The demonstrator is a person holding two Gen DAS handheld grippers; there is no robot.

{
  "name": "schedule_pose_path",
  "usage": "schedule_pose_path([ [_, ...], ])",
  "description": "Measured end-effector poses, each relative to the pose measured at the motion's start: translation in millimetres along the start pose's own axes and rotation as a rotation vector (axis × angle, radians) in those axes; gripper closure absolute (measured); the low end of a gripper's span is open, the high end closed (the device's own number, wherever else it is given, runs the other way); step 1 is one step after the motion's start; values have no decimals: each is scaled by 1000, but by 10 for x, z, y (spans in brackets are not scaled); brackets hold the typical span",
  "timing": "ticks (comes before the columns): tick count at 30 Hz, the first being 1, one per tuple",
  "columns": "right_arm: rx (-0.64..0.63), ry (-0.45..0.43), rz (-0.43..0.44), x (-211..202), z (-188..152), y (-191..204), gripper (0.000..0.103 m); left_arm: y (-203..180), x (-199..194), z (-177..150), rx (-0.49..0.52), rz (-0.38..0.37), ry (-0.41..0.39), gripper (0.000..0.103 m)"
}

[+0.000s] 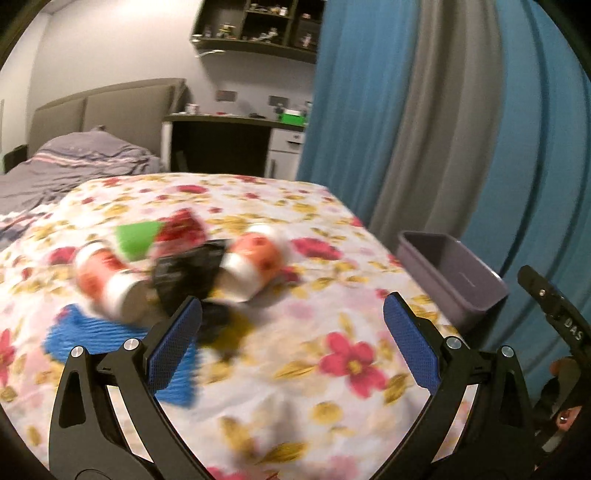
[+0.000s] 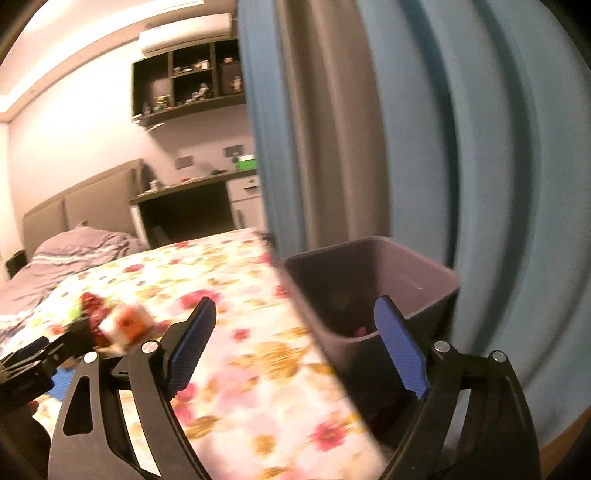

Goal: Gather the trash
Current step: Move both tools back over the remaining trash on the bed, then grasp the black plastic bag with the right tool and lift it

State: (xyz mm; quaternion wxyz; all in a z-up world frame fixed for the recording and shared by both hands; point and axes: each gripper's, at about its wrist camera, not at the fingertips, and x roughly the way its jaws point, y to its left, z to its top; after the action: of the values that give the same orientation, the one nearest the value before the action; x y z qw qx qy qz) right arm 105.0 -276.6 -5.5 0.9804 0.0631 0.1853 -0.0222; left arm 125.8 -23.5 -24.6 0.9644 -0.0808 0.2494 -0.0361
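Trash lies in a blurred pile on the floral sheet [image 1: 295, 369]: two orange-and-white cups [image 1: 255, 262] [image 1: 107, 284], a black wrapper [image 1: 184, 271], a red packet [image 1: 181, 229], a green piece [image 1: 135, 240] and a blue piece [image 1: 92, 328]. My left gripper [image 1: 291, 314] is open and empty, just short of the pile. A grey bin [image 1: 450, 269] stands off the bed's right edge. My right gripper [image 2: 295, 317] is open and empty by the bin's [image 2: 369, 266] near rim. Something pink [image 2: 360, 330] lies inside the bin. One cup [image 2: 127, 325] shows at left.
Blue and grey curtains [image 1: 443, 129] hang close behind the bin. A second bed with striped grey bedding [image 1: 74, 158] lies beyond, then a dark desk [image 1: 229, 122] and wall shelves [image 1: 258, 26]. The other gripper's body [image 1: 557, 321] shows at right.
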Motion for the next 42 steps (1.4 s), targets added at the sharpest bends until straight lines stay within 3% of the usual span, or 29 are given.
schedule_pose_path([
  [10, -87, 60, 169, -14, -256, 885, 18, 923, -447, -115, -101, 152, -36, 6],
  [20, -202, 137, 305, 152, -484, 1700, 18, 1516, -708, -118, -161, 280, -84, 6],
  [34, -257, 251, 359, 728, -577, 2383, 18, 1989, -638, -104, -233, 314, -73, 6],
  [42, -290, 275, 367, 908, -567, 2608, 25, 2079, -560, -106, -232, 286, -58, 6],
])
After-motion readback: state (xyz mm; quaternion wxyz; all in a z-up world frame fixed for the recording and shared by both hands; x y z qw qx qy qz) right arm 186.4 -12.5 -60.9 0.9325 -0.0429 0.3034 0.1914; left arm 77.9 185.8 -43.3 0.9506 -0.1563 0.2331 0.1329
